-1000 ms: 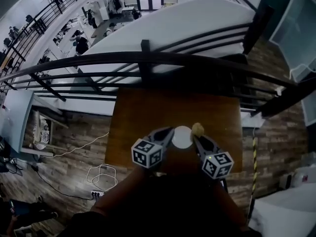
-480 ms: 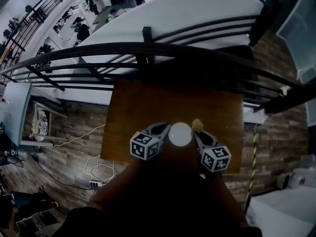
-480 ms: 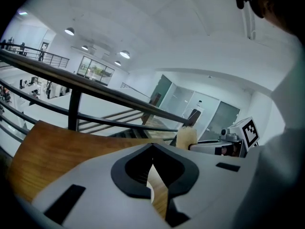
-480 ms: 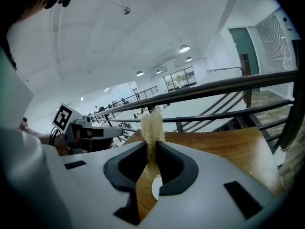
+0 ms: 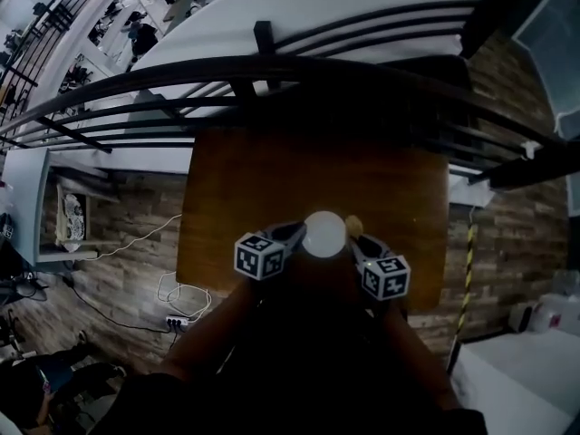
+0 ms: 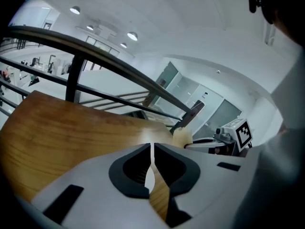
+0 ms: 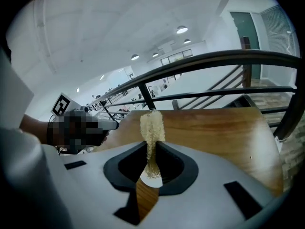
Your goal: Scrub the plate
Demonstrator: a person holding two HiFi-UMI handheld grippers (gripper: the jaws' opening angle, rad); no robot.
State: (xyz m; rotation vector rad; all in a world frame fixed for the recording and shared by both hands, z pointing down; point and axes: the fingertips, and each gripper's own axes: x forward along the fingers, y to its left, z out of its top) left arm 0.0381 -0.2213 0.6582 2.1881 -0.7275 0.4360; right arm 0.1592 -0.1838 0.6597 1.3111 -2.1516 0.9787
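A small round white plate [image 5: 323,233] hangs over the near edge of the wooden table [image 5: 272,179], between my two grippers. My left gripper [image 5: 292,236] grips its left rim: a thin white edge [image 6: 149,178] shows between the almost closed jaws [image 6: 152,149], which are just starting to open. My right gripper [image 5: 355,241] is shut on a yellowish scrubbing sponge [image 5: 353,226]. The sponge [image 7: 151,125] sticks up out of those jaws [image 7: 151,149] and sits at the plate's right rim. From the left gripper view the sponge [image 6: 182,137] peeks over the jaws.
A dark metal railing [image 5: 272,71] runs along the table's far side, with a drop to a lower floor behind it. Wood-plank floor [image 5: 118,234] and a coiled white cable [image 5: 181,302] lie to the left. My arms fill the lower middle.
The plate and both grippers have come nearer to me and closer together. The plate looks larger and now covers part of the sponge.
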